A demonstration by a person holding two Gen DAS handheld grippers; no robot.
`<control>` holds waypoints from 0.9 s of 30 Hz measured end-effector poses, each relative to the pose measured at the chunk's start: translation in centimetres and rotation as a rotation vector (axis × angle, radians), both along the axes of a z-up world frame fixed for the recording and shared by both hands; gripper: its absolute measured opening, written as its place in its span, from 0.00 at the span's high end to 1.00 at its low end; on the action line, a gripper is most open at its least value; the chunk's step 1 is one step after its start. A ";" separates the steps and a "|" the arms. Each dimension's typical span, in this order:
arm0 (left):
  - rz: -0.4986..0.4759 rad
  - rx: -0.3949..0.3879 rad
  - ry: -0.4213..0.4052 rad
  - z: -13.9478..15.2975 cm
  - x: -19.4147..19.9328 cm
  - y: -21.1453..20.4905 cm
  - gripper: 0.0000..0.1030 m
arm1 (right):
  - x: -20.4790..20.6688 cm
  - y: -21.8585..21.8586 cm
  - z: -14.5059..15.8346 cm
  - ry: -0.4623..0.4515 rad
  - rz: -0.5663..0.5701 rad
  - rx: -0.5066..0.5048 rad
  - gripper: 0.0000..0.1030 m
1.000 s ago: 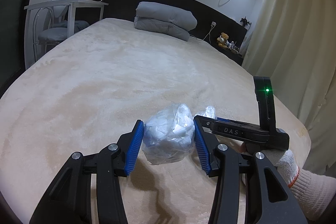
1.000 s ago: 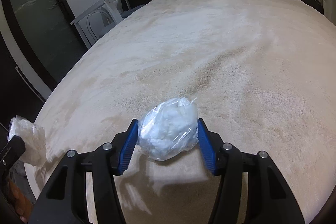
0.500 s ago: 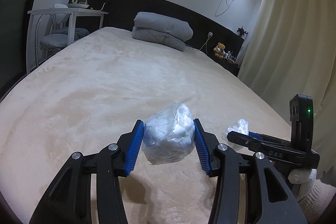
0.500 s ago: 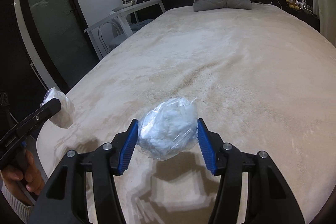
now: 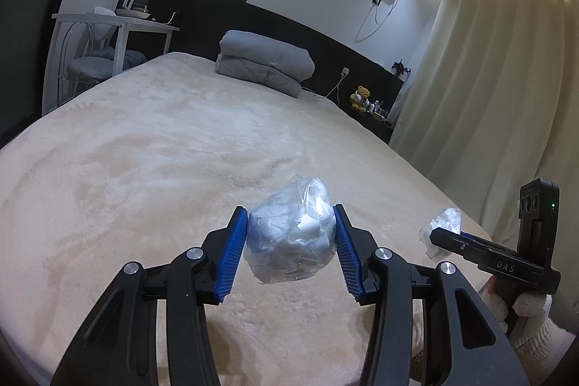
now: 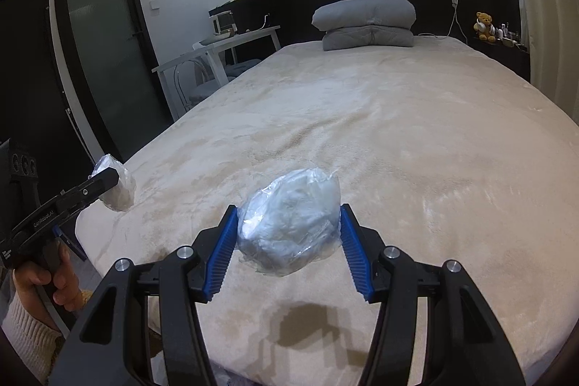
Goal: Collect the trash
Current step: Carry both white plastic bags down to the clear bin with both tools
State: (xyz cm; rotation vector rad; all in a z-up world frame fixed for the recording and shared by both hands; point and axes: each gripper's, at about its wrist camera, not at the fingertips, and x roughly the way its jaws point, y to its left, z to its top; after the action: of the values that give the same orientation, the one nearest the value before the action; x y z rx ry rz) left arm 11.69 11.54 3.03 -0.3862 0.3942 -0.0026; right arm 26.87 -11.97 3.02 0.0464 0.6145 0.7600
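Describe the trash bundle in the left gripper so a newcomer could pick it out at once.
Start at the big beige bed. Above its near end, the left gripper clamps a crumpled clear plastic bundle between blue pads. It sits centre in the left view; the right gripper's bundle shows beside it at right.

Left gripper (image 5: pixel 291 243) has its blue pads (image 5: pixel 231 255) pressed on both sides of a crumpled clear plastic wad (image 5: pixel 289 237) — it's held up off the beige bed (image 5: pixel 152 161). Off to the right, the right gripper (image 5: pixel 439 236) pokes in with a smaller plastic wad (image 5: pixel 442 223) at its tip, gloved hand (image 5: pixel 521 308) on the handle. Further back — a folded grey duvet (image 5: pixel 266 60) by the dark headboard, a teddy bear (image 5: pixel 360 95), cream curtains (image 5: pixel 488 78), a white desk (image 5: pixel 119 24) at left.
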 end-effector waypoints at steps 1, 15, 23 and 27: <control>-0.002 -0.004 -0.002 -0.1 -0.6 -0.5 0.55 | -0.5 -0.8 -0.2 0.004 -0.008 0.009 0.46; -0.056 -0.012 0.001 -1.6 -6.9 -6.5 0.55 | -7.2 -5.3 -2.3 0.071 -0.025 0.056 0.46; -0.060 -0.010 -0.001 -1.8 -9.8 -8.6 0.55 | -11.3 -6.6 -3.0 0.058 -0.015 0.037 0.46; -0.079 -0.025 0.006 -2.3 -11.3 -9.8 0.55 | -12.5 -7.4 -3.6 0.093 -0.011 0.051 0.46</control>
State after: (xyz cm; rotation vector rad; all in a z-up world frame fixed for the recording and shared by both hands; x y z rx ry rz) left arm 0.44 1.78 0.71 -0.3951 0.4155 -0.0831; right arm 14.41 -19.33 -0.54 0.1320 0.6827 0.7659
